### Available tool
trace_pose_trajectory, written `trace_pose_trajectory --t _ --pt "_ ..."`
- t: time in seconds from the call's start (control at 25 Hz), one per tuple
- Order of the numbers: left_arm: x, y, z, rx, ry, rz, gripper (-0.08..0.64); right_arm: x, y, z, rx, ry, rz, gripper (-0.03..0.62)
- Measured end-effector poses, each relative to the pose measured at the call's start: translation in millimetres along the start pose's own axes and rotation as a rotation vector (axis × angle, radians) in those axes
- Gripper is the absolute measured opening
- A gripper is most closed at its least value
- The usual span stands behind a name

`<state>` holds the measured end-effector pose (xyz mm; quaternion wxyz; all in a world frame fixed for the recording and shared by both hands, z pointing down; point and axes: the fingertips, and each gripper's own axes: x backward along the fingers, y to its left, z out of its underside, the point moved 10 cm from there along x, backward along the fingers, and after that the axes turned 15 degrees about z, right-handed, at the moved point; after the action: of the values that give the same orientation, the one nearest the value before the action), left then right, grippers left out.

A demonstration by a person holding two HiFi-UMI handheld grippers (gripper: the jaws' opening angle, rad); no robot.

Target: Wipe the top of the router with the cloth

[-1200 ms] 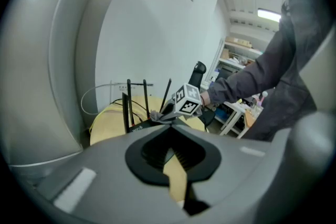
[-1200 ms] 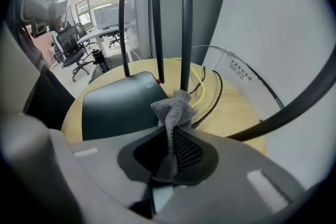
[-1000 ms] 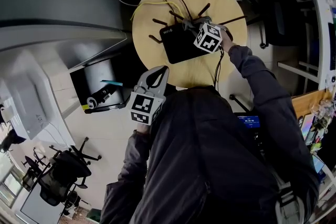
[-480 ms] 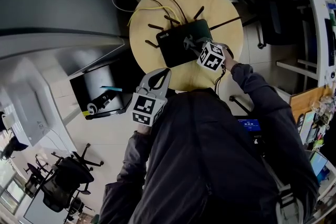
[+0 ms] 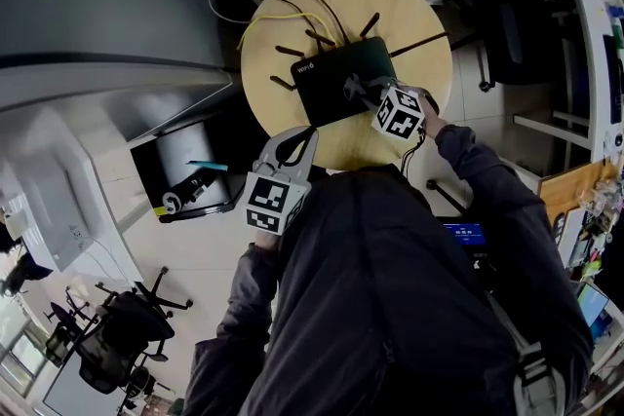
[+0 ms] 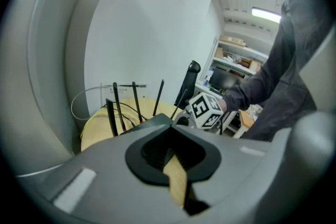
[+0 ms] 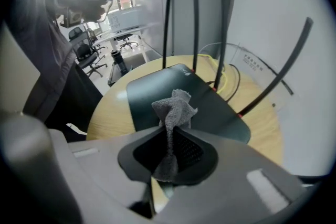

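Observation:
A black router (image 5: pixel 336 75) with several upright antennas lies on a round wooden table (image 5: pixel 414 24). My right gripper (image 5: pixel 359 89) is over the router's near right part, shut on a small grey cloth (image 5: pixel 351 85). In the right gripper view the cloth (image 7: pixel 174 106) sticks up from between the jaws of the right gripper (image 7: pixel 170 132), above the router's dark top (image 7: pixel 157 89). My left gripper (image 5: pixel 298 133) hangs off the table's near edge, shut with nothing in it. The left gripper view has the antennas (image 6: pixel 122 105) beyond its own jaws.
Yellow and black cables (image 5: pixel 292 7) run from the router's far side, and a white cable loops off the table's back edge. A dark open cabinet (image 5: pixel 185 166) stands left of the table. Office chairs (image 5: pixel 122 321) are at lower left, a desk (image 5: pixel 590 63) at right.
The right gripper has drawn the cloth across the router top, from its far right side toward the near edge. The left gripper has stayed put.

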<state>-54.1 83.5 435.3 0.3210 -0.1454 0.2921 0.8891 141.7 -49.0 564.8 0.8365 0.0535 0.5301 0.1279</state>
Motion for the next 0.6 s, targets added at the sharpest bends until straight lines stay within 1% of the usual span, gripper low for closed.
trace_pose_trajectory --t 0.16,0.28,0.4,0.52,0.6 --pt "2.6 -0.7 2.5 0.013 -0.005 -0.021 0.000 -8.3 -53.9 3.4 -0.054 0.021 0.144 0.029" --pt "3.0 -4.7 4.7 0.020 0.001 -0.028 0.000 -15.1 -88.1 5.1 -0.093 0.039 0.207 0.029" --pt "2.7 -6.8 5.2 0.028 0.000 -0.039 0.000 -23.6 -102.4 5.3 -0.085 0.077 0.218 0.029" --pt "2.1 -7.0 4.3 0.027 -0.010 -0.043 0.000 -26.9 -99.2 6.4 -0.032 0.105 0.217 0.029" --pt "2.4 -6.9 3.9 0.029 -0.013 -0.043 0.000 -24.7 -92.9 8.1 -0.030 0.108 0.198 0.028"
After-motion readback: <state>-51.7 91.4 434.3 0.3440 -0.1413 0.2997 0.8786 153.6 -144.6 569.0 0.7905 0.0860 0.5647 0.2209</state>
